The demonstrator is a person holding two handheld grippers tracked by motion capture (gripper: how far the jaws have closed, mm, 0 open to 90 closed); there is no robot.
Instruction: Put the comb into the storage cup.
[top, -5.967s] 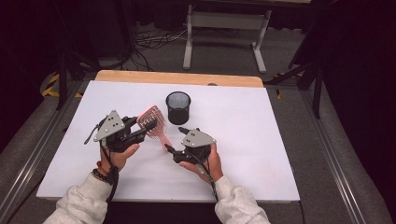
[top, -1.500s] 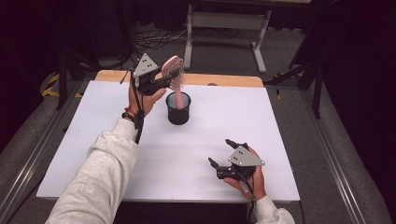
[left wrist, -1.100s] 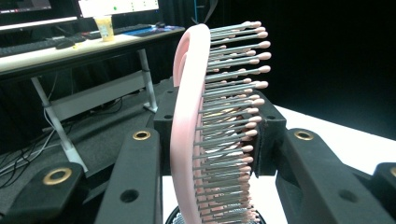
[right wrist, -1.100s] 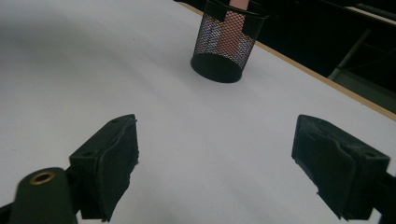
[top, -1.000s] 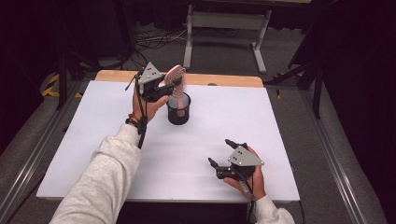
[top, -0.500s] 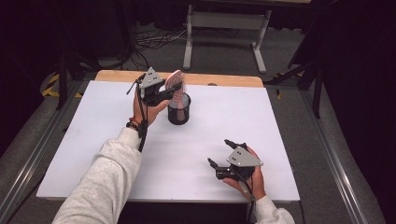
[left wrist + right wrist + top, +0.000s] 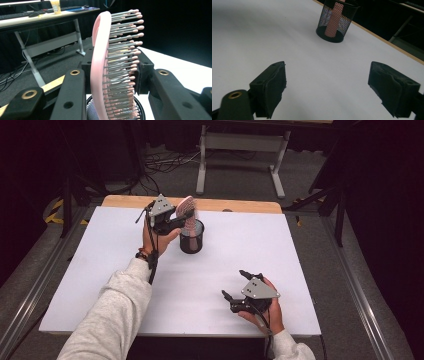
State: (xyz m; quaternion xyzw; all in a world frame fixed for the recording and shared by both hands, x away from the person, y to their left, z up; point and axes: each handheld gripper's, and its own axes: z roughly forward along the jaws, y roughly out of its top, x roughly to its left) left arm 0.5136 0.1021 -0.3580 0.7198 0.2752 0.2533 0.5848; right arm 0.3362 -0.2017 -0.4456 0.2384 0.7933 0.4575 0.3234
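A pink hairbrush [image 7: 187,209] stands upright with its handle down inside a black mesh cup [image 7: 192,237] at the back of the white table [image 7: 100,270]. My left gripper [image 7: 181,217] is shut on the brush head just above the cup's rim. In the left gripper view the brush [image 7: 100,62] sits between the two jaws, bristles pointing right, with the cup's rim [image 7: 140,110] below. My right gripper [image 7: 234,283] rests open near the table's front right, nothing between its jaws. In the right gripper view [image 7: 327,75] the cup [image 7: 322,17] shows the pink handle [image 7: 334,20] reaching its bottom.
A wooden strip [image 7: 235,206] runs along the table's far edge. Behind it stands a grey desk frame [image 7: 240,150] with cables on the floor. Metal rails [image 7: 30,295] run along both sides of the table.
My left gripper has lowered the hairbrush from above the cup until its handle went down into it. The right gripper has stayed still and open.
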